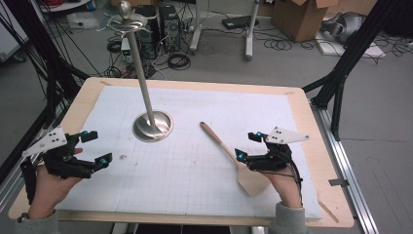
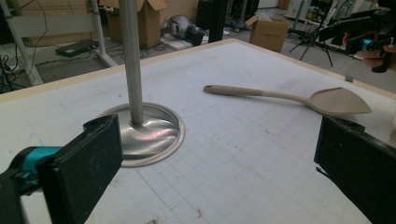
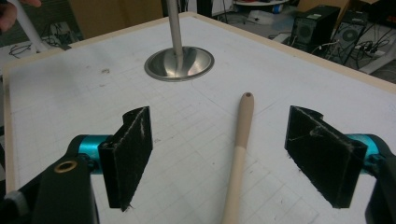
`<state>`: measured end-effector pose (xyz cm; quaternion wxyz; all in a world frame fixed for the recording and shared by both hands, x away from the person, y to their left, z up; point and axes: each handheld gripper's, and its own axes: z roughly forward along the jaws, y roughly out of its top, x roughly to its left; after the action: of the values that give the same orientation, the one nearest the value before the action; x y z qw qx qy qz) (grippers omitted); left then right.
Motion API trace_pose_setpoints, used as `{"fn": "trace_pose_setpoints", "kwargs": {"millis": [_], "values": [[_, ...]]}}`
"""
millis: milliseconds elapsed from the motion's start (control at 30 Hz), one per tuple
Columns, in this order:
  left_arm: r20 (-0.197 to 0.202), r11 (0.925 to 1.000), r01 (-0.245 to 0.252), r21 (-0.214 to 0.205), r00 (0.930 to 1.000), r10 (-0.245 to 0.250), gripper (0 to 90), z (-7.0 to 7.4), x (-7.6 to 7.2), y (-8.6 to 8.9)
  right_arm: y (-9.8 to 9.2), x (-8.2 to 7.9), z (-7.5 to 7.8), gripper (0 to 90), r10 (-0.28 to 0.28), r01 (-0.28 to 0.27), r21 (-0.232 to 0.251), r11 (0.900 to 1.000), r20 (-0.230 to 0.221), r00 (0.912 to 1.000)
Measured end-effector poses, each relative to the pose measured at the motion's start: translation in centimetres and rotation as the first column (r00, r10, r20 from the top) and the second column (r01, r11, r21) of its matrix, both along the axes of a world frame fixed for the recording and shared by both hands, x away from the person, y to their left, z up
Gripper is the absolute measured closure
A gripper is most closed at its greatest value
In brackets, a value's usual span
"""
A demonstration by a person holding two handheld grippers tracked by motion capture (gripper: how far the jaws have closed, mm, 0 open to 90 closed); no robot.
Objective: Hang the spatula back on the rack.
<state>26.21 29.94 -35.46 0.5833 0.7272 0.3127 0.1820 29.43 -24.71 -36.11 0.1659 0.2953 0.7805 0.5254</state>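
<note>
Right tool (image 3: pixel 219 158) wide open astride spatula (image 3: pixel 239 154) handle, gripping nothing; left tool (image 2: pixel 210 168) open, empty. Risk: off-centre closure skids handle across surface (image 1: pixel 195 190).

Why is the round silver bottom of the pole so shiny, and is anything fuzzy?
In the left gripper view the metal base mirrors the room light as pale streaks; the near black pads look soft. In the right gripper view the spatula handle blurs toward the bottom edge. The high view is grainy, with faint shadows.
</note>
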Motion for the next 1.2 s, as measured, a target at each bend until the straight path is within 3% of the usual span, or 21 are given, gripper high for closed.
{"fn": "trace_pose_setpoints", "kwargs": {"millis": [233,467,900,1200], "values": [[-0.005,1.0000,0.004,0.004,1.0000,-0.004,1.7,-0.1,0.0,-0.1,0.3,0.4,-0.5,24.4,-0.022,0.022,-0.036,0.9991,-0.018,0.9996],[-0.005,0.9999,-0.013,0.004,0.9999,0.013,1.7,-0.2,-0.4,0.4,0.3,1.3,-1.1,24.4,-0.086,0.083,-0.059,0.9949,-0.054,0.9948],[-0.006,0.9992,-0.040,0.008,0.9992,0.040,1.7,-0.4,-1.0,1.0,1.7,2.9,-2.3,24.4,-0.071,0.059,-0.135,0.9891,-0.086,0.9938],[-0.010,0.9986,-0.050,0.015,0.9987,0.051,1.7,-0.6,-1.4,1.3,2.6,4.0,-3.3,24.5,-0.080,0.056,-0.200,0.9783,-0.113,0.9903]]}}
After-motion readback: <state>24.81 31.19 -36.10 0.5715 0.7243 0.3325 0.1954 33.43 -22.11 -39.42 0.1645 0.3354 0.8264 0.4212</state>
